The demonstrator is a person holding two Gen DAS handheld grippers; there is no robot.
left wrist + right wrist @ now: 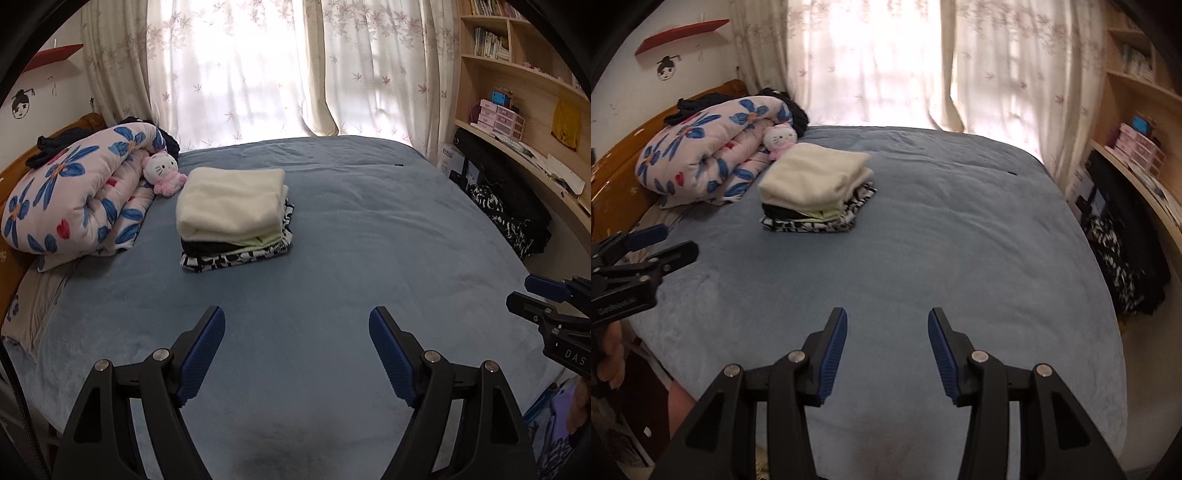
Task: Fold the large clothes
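A bedroom with a wide bed [351, 229] covered by a smooth blue-grey blanket, seen from two handheld grippers held over its near edge.

The left gripper [297, 321] hovers above the blanket, its two blue-padded fingers [205, 347] spread wide apart with nothing between them. The right gripper [887, 321] is beside it, also above the blanket, its fingers [834, 350] parted somewhat less widely and likewise holding nothing. Each gripper shows at the edge of the other's view.

The clothes are a neat stack of folded clothes [234, 218] resting on the blanket toward the far left of the bed, well apart from both grippers. A thick cream garment [231, 199] is on top, with a pale green layer, a black layer and a black-and-white patterned piece beneath it.

Just beside the stack, toward the headboard, sits a white and pink plush cat [164, 171], leaning against a rolled quilt [81, 195] printed with blue flowers. Behind the bed hang pale curtains [258, 66] with a leaf pattern, lit by daylight. To the right stand wooden shelves [517, 77] with books and small pink boxes, and a dark heap of black-and-white fabric [506, 218] lies off the right side of the bed.
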